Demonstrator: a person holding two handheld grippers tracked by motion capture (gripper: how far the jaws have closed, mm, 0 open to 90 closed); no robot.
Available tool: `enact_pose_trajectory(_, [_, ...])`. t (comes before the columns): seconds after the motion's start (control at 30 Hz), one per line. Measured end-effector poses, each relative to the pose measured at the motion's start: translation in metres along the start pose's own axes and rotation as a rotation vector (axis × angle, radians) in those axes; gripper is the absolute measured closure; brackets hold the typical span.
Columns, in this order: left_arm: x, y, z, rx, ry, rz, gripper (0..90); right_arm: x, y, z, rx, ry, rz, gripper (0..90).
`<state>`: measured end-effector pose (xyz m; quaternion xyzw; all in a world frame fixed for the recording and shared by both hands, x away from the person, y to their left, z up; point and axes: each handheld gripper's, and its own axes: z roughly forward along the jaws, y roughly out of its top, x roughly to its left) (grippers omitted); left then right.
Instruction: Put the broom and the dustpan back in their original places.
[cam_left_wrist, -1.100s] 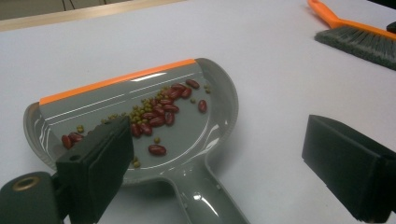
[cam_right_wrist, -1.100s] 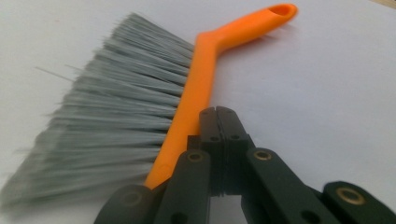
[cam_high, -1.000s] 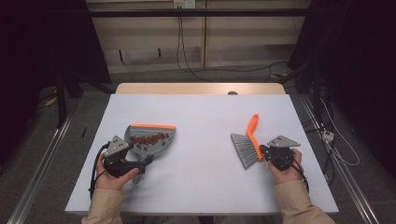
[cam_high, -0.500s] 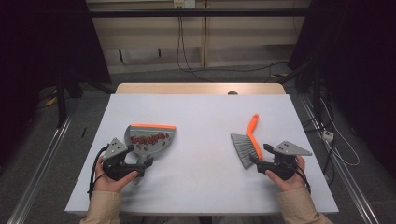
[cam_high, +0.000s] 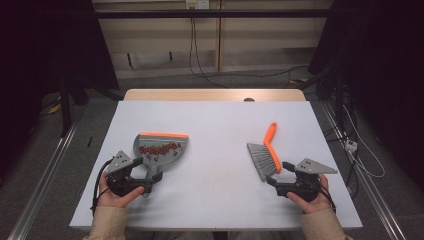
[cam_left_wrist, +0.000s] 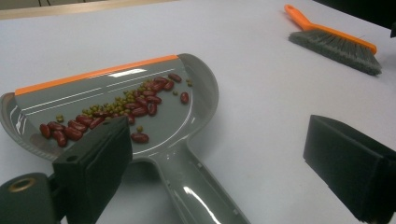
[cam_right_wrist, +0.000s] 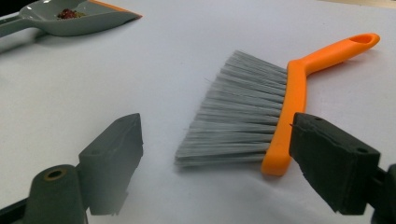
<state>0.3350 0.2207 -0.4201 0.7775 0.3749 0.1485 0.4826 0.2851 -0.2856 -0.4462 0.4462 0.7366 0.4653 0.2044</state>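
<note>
A grey dustpan (cam_high: 145, 150) with an orange lip lies at the table's left, red and green beans (cam_high: 159, 148) piled in it. My left gripper (cam_high: 151, 178) is open around its handle; in the left gripper view the pan (cam_left_wrist: 201, 93), its beans (cam_left_wrist: 116, 112) and its handle lie between the wide jaws, untouched. An orange-backed brush (cam_high: 267, 152) with grey bristles lies flat at the right. My right gripper (cam_high: 276, 180) sits just behind its near end, and its jaws have just been opening. In the right gripper view the brush (cam_right_wrist: 243, 112) rests on the table, no pad pressing it.
The pale table top (cam_high: 215, 120) ends in a wooden strip (cam_high: 215, 95) at the far side. Cables (cam_high: 200, 60) run over the floor beyond it, and metal rails (cam_high: 45, 175) flank the table. The brush (cam_left_wrist: 336, 44) is far right of the left gripper.
The right gripper was shut at the brush; it has let go, opened and drawn back toward the near right edge. The brush stays flat. The left gripper and dustpan have not moved.
</note>
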Motion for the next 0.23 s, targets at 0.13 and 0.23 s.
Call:
enact_pose_trajectory(0.13, [0.0008,-0.0017,-0.0008,0.000,0.000,-0.001,8.0,0.0001,-0.0018,-0.0018,0.000,0.002,0.000,17.4])
enact_pose_trajectory(0.23, [0.0017,-0.0023,-0.0012,-0.006,-0.007,-0.004,7.9,-0.0004,-0.0013,-0.0010,-0.006,0.005,0.000,17.2])
